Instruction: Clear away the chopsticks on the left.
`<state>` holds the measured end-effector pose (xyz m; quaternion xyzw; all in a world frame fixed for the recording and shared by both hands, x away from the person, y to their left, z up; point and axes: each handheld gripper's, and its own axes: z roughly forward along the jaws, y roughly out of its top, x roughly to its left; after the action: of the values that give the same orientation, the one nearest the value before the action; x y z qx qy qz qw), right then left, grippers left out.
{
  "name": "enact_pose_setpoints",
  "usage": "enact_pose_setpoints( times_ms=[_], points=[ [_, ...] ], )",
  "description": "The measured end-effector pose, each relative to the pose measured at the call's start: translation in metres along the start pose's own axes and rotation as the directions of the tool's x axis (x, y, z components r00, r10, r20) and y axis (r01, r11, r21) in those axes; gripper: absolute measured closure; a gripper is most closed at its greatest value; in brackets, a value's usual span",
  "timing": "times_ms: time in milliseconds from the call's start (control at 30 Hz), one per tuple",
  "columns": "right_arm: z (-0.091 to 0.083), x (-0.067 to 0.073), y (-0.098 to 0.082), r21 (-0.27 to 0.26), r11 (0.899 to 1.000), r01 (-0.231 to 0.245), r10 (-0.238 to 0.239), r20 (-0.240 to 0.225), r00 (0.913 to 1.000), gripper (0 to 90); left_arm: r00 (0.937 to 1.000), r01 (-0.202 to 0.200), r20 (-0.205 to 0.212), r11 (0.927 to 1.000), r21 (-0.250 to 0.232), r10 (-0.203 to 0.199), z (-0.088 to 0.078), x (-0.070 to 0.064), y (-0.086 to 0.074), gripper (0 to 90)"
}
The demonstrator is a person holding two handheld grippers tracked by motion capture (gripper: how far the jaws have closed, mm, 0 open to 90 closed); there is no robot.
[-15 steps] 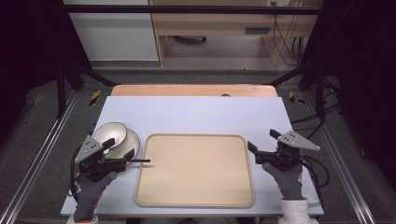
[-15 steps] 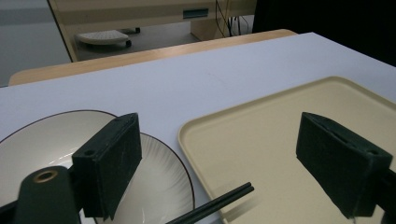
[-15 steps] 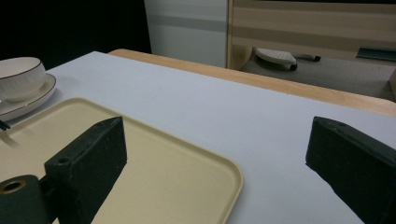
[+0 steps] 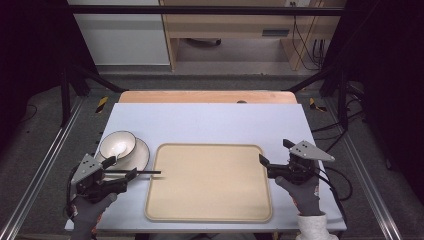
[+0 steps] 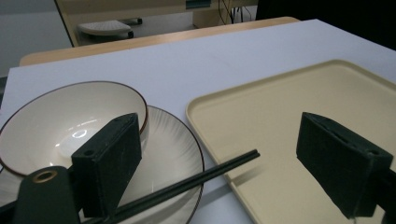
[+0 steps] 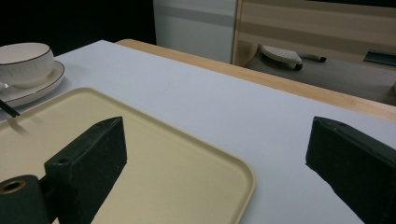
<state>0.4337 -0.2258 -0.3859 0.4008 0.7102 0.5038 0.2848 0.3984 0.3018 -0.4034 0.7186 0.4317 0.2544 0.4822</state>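
Beside the bowl the left gripper gapes — chopsticks seemingly under one jaw; right gripper wide, empty.

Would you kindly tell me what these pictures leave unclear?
- Chopsticks: near end hidden behind the left gripper fingers in the left gripper view; one stick or two, and whether they rest on the plate, cannot be told.
- Tray: near part cut off by the right gripper view's bottom edge.
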Motion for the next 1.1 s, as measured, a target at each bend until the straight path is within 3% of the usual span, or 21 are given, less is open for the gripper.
enact_pose_setpoints(
  times_ms=[267,600,833,900,1100],
  points=[
    [0.0,0.004,0.002,0.002,1.0,0.006,-0.006,-0.008,1.0,5.3,0.9997,0.025,-0.006,0.9983,0.053,-0.024,-0.01,0.009,-0.023,14.7],
    [0.001,0.004,0.002,0.012,1.0,0.006,-0.006,-0.006,1.0,5.4,0.9991,0.006,-0.043,0.9929,0.118,-0.001,-0.007,0.018,-0.033,20.2],
    [0.003,0.005,0.001,0.017,1.0,0.005,-0.005,-0.012,0.9999,5.6,0.9937,-0.053,-0.088,0.9833,0.174,0.069,0.006,0.028,-0.037,28.5],
    [0.006,0.006,-0.001,0.034,0.999,0.009,-0.009,-0.016,0.9998,5.6,0.9919,-0.065,-0.095,0.9777,0.2,0.085,0.011,0.032,-0.039,32.0],
    [0.007,0.006,-0.001,0.038,0.999,0.007,-0.006,-0.016,0.9999,5.5,0.9912,-0.073,-0.094,0.977,0.201,0.093,0.021,0.041,-0.043,36.9]
  ],
)
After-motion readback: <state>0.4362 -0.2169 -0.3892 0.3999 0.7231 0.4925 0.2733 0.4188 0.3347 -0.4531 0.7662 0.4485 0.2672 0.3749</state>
